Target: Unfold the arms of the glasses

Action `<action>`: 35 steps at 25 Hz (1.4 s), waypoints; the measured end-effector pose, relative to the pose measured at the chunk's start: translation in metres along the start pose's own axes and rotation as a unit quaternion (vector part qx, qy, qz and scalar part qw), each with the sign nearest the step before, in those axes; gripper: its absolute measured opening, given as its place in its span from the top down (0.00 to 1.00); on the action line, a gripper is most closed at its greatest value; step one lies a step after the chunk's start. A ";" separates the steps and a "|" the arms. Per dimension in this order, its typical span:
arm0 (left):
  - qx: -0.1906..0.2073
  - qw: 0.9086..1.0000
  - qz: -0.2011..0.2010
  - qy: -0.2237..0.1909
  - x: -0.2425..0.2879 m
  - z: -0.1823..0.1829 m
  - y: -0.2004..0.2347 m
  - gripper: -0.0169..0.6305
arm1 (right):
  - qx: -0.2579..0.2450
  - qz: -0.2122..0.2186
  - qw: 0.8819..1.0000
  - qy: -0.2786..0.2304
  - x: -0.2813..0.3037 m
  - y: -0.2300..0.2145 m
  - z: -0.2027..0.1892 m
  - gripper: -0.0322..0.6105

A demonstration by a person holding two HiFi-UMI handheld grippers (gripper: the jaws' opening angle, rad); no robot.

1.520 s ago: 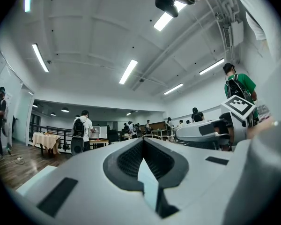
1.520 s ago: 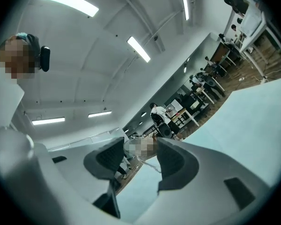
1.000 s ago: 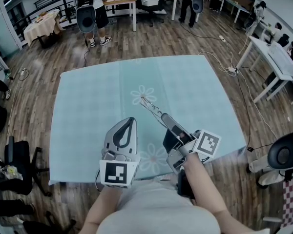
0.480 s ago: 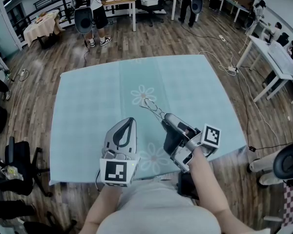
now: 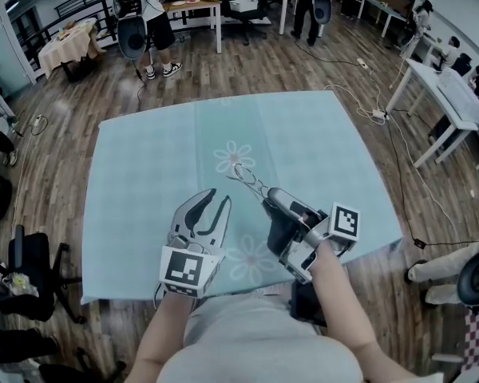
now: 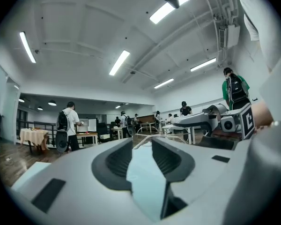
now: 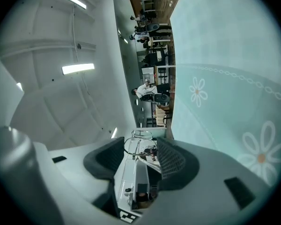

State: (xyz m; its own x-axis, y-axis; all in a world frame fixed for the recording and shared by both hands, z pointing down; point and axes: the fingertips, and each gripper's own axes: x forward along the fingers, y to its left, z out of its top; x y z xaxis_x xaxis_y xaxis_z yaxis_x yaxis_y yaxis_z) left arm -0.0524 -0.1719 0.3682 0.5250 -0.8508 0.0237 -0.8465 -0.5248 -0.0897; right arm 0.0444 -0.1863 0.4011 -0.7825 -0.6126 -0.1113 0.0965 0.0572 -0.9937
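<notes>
My left claw (image 5: 216, 201) sits over the teal-covered worktop (image 5: 144, 174), close to its near edge and a little left of the middle, pointing toward the far edge. Its jaws have just been opening and now stand narrowly apart, with nothing between them but the teal surface showing through the gap. Just to the right, about midway between the near and far edges and beside a printed daisy (image 5: 234, 155), the thin wire-framed glasses (image 5: 244, 172) jut out from the tip of my right claw (image 5: 269, 195). That claw is rolled onto its side and clamped on the frame, whose rims show between its dark pads. How the arms of the glasses lie I cannot tell.
</notes>
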 end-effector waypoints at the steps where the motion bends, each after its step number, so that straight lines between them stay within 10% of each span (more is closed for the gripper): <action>1: -0.014 1.000 -0.014 0.001 0.003 -0.003 0.002 0.71 | 0.001 0.000 1.000 0.001 0.000 0.000 0.001 0.60; 20: 0.028 0.966 -0.257 0.005 0.024 -0.017 0.013 0.74 | 0.013 0.002 0.999 0.037 0.000 0.004 -0.005 0.60; 35: 0.056 0.956 -0.288 0.015 0.035 -0.021 0.009 0.89 | 0.010 0.002 0.999 0.039 0.004 0.003 -0.003 0.60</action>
State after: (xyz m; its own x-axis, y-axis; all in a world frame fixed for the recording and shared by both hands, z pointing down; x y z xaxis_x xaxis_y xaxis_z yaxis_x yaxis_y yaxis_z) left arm -0.0439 -0.2071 0.3892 0.8972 -0.4220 0.1306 -0.4012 -0.9021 -0.1588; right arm 0.0397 -0.1868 0.3973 -0.8271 -0.5498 -0.1171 0.1117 0.0433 -0.9928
